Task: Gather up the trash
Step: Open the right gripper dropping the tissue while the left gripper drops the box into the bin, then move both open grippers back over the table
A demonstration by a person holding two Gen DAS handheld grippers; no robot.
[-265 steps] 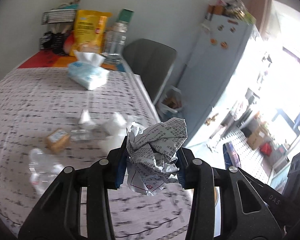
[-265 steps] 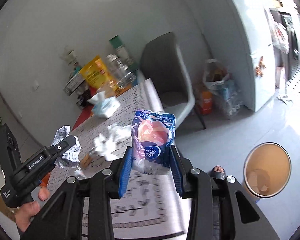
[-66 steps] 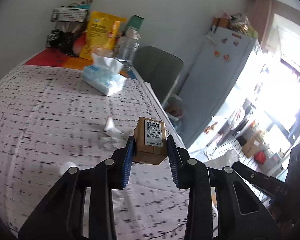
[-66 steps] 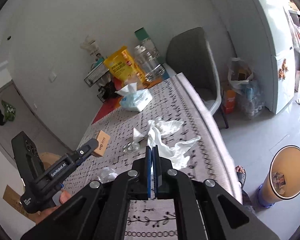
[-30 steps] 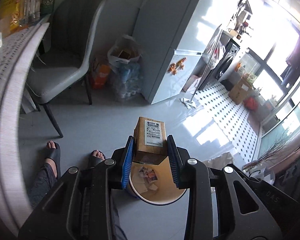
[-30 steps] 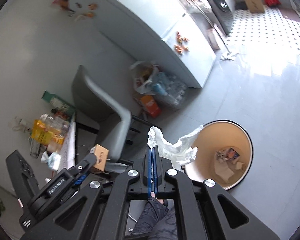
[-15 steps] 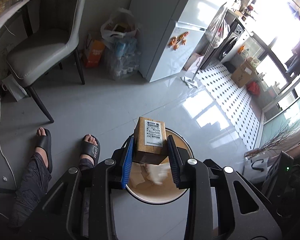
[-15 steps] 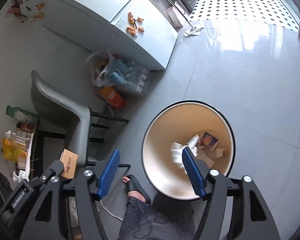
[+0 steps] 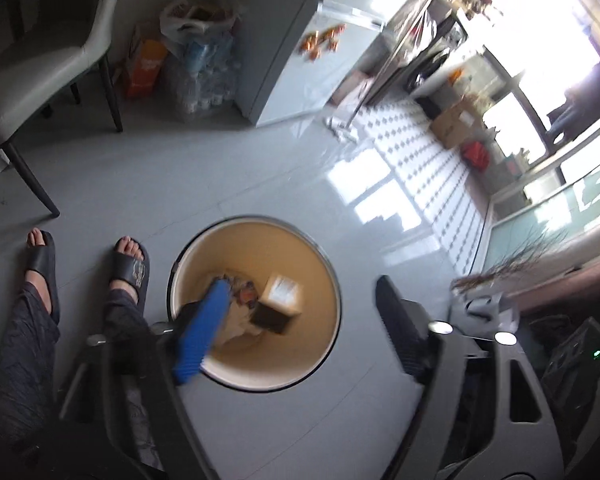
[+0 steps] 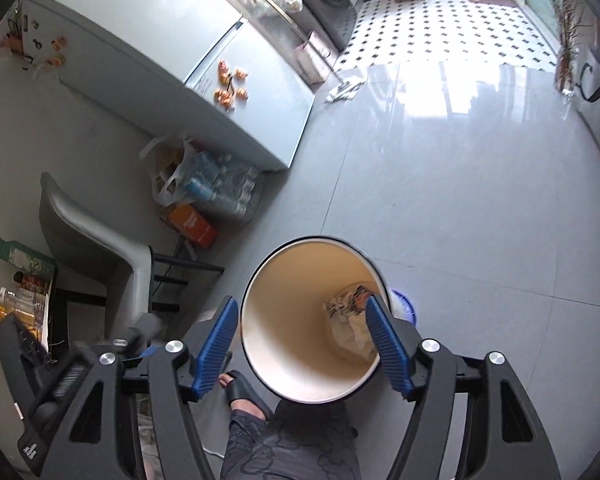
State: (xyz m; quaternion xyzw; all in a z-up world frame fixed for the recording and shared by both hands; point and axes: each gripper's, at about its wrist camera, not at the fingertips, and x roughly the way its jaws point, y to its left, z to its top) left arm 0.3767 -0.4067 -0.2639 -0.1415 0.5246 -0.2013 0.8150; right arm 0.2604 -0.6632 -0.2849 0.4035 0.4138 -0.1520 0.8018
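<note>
Both wrist views looked down on a round waste bin point(image 9: 332, 280) with a cream-yellow interior and a thin dark rim, standing on a glossy grey tiled floor point(image 9: 260, 168). The left gripper point(image 9: 296, 332) was held above the bin with its jaws spread wide and nothing between them; one blue-padded finger lay over the bin's left edge in that view, the other dark finger outside its right edge. A small brown cardboard box point(image 9: 278, 302) with a white label sat inside the bin, tilted, beside crumpled white paper and colourful wrappers point(image 9: 240, 288). The right gripper point(image 10: 300, 344) was likewise wide open and empty, its two blue pads framing the bin point(image 10: 276, 368) from above; crumpled trash point(image 10: 348, 320) was visible at the bottom of the bin in that view. The person's feet in black slide sandals point(image 9: 130, 268) stood just beside the bin. A grey chair point(image 9: 40, 60), a white plastic bag point(image 9: 198, 16) set on a pack of bottled water point(image 9: 204, 80), an orange carton point(image 10: 192, 226) and a pale refrigerator point(image 10: 204, 64) carrying small orange magnets stood farther off.
</note>
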